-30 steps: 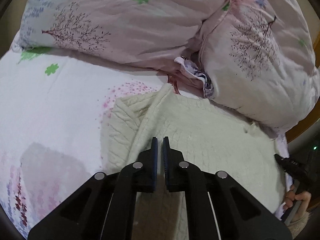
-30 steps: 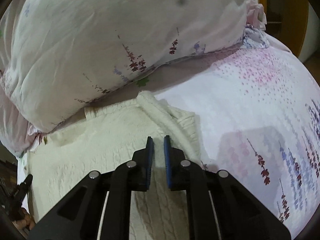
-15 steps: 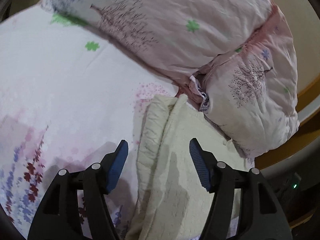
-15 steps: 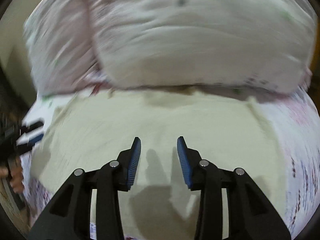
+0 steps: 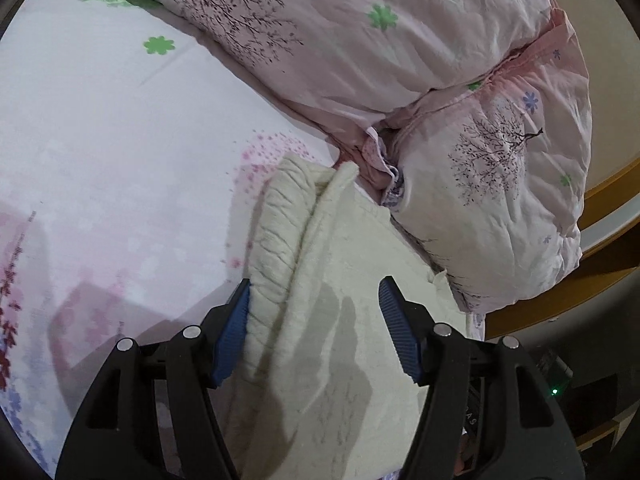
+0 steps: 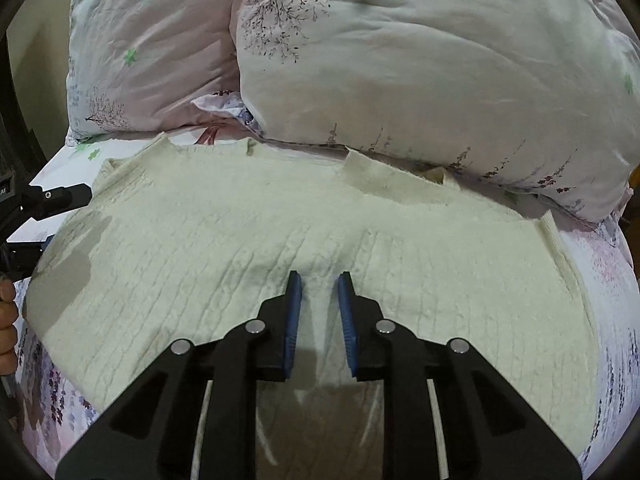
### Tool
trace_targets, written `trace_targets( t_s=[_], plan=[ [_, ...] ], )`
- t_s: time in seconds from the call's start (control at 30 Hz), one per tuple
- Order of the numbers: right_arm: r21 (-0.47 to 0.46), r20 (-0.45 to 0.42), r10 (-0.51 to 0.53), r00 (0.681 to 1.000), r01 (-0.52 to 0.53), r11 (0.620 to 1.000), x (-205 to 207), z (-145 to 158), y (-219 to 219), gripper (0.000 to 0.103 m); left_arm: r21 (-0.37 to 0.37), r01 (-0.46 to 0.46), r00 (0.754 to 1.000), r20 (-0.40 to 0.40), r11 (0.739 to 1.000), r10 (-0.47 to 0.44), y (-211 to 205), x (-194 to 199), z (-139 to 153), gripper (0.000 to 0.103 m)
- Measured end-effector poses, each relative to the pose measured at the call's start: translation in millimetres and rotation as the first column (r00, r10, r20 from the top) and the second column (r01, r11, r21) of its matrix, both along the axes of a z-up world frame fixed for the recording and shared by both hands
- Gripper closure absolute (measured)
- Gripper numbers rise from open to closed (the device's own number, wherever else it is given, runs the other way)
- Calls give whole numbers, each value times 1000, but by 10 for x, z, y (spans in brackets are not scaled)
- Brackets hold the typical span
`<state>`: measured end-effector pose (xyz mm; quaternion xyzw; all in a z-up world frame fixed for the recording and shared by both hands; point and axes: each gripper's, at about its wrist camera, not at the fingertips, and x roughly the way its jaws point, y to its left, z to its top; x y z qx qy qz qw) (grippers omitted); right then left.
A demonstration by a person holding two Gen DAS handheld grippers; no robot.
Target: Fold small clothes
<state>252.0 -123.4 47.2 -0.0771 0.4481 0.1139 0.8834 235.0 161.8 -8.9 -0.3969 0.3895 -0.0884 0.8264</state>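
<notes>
**Cream sweater laid flat, side fold in hand**

Floral bedsheet [image 5: 100, 128] underneath. Left gripper [image 5: 316, 320] spread wide, astride rolled edge of cream cable-knit sweater [image 6: 280, 240], pinching nothing. Right gripper [image 6: 318, 312] closing over sweater's middle, nothing yet pinched. Next, probably: grasp an edge, fold inward. Beyond sweater, pink floral duvet [image 6: 400, 60] hides collar side; hem cut off.

Cream sweater's [image 6: 248, 248] lower part behind the gripper body; hand [image 6: 8, 320] edge-cropped.
</notes>
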Motion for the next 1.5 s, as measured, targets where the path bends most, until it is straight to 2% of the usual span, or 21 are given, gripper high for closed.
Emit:
trace_targets(
  t_s=[0.17, 0.43, 0.5, 0.53, 0.6, 0.7, 0.77, 0.83, 0.9, 0.93, 1.03, 1.27, 1.4, 1.5],
  plan=[
    [24, -4, -5, 1000, 5, 1000, 30, -23, -20, 82, -17, 14, 1000, -8, 1000, -14, -75, 43, -5, 42],
    [72, -26, -15, 1000, 16, 997, 33, -19, -79, 82, -6, 31, 999, -35, 999, -31, -170, 88, -12, 55],
    [70, -23, -14, 1000, 15, 997, 25, -23, -70, 82, 2, 38, 998, -44, 999, -38, -194, 92, -19, 65],
    [68, -21, -14, 1000, 15, 998, 22, -27, -64, 82, 0, 42, 998, -51, 999, -42, -200, 98, -26, 76],
    [69, -18, -16, 1000, 17, 997, 16, -35, -57, 82, -30, 47, 997, -52, 998, -49, -197, 111, -25, 80],
    [72, -22, -7, 1000, 9, 997, 23, -37, -57, 81, -37, 55, 998, -17, 998, -56, -237, 103, 98, 82],
    [107, -40, 0, 999, 4, 994, 36, -17, -112, 80, -40, 63, 998, 18, 997, -62, -315, 81, 253, 83],
    [162, -53, -15, 998, 24, 987, 24, 38, -244, 75, -35, 67, 997, 47, 997, -65, -412, 62, 394, 83],
    [176, -32, -38, 999, 43, 983, -16, 112, -363, 68, -24, 67, 996, 68, 997, -65, -514, 47, 507, 84],
    [178, -17, -50, 999, 52, 983, -44, 154, -434, 64, -13, 71, 994, 83, 997, -69, -599, 40, 583, 85],
    [186, 12, -86, 996, 83, 979, -126, 257, -694, 59, 4, 94, 988, 123, 996, -93, -879, 41, 772, 86],
    [210, 13, -202, 979, 195, 958, -244, 304, -1373, 58, 69, 195, 963, 174, 978, -204, -1796, 113, 1034, 87],
    [225, -10, -269, 963, 264, 938, -307, 226, -1735, 57, 159, 268, 943, 161, 950, -293, -2458, 162, 987, 88],
    [232, -26, -318, 948, 315, 920, -352, 171, -1998, 57, 241, 317, 930, 109, 917, -350, -2951, 227, 767, 89]
  ],
)
